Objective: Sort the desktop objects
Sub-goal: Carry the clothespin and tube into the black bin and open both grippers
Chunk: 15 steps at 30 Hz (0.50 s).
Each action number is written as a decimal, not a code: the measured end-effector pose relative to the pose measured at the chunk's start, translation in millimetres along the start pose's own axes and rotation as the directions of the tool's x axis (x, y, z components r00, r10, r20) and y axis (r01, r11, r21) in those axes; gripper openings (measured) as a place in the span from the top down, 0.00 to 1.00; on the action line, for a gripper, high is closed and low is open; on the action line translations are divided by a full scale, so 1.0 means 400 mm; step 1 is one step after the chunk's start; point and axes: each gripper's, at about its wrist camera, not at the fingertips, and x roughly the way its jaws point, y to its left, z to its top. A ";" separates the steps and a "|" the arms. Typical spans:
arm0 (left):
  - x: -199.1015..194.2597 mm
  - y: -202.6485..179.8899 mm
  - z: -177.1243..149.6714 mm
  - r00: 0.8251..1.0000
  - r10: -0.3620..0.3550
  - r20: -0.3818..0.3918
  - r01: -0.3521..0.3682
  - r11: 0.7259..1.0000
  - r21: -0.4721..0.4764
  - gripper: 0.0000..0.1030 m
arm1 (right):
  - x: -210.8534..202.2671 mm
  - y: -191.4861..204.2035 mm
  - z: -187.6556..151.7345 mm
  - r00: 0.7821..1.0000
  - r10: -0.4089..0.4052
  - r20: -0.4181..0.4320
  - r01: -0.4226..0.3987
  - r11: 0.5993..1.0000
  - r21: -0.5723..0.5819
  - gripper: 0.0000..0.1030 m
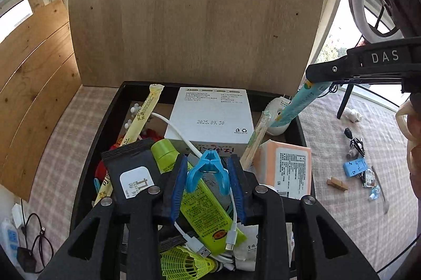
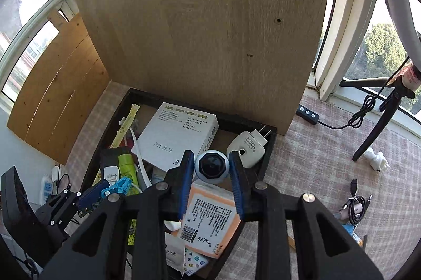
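The left tongs [image 1: 208, 183] hang over the black tray [image 1: 86, 169] with a blue clip [image 1: 208, 172] between their blue pads [image 1: 179, 190]. The clip's legs spread toward both pads, but whether the pads still press on it I cannot tell; no earlier view shows how they stood. Below the clip lie a green packet [image 1: 208, 216], a white cable [image 1: 184, 140] and a yellow shuttlecock [image 1: 184, 264], all in the tray.

The right tongs [image 2: 211, 182] clench a round white-and-black ball [image 2: 211, 166] between their fingers, above an orange-and-white pack [image 2: 210, 222] in the tray's near right part. In the left wrist view these tongs [image 1: 310, 81] show at upper right, over the tray's far right corner, with a teal packet [image 1: 294, 106] just under them.

A white box [image 1: 210, 116] lies at the tray's back, a white plug [image 2: 250, 145] beside it. Out on the bench [image 1: 355, 201], well apart from the tray, sit a blue block [image 1: 355, 166] and a wooden peg [image 1: 336, 183].
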 end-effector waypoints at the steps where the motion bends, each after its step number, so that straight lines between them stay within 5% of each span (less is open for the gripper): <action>1: 0.005 0.004 0.004 1.000 -0.006 -0.007 0.006 1.000 -0.008 0.59 | 0.011 0.007 0.005 1.000 0.002 -0.009 -0.002 1.000 -0.007 0.71; 15: -0.017 -0.051 0.005 1.000 -0.018 0.015 0.017 1.000 0.022 0.59 | -0.054 -0.075 -0.028 0.999 -0.027 0.027 0.027 1.000 0.011 0.68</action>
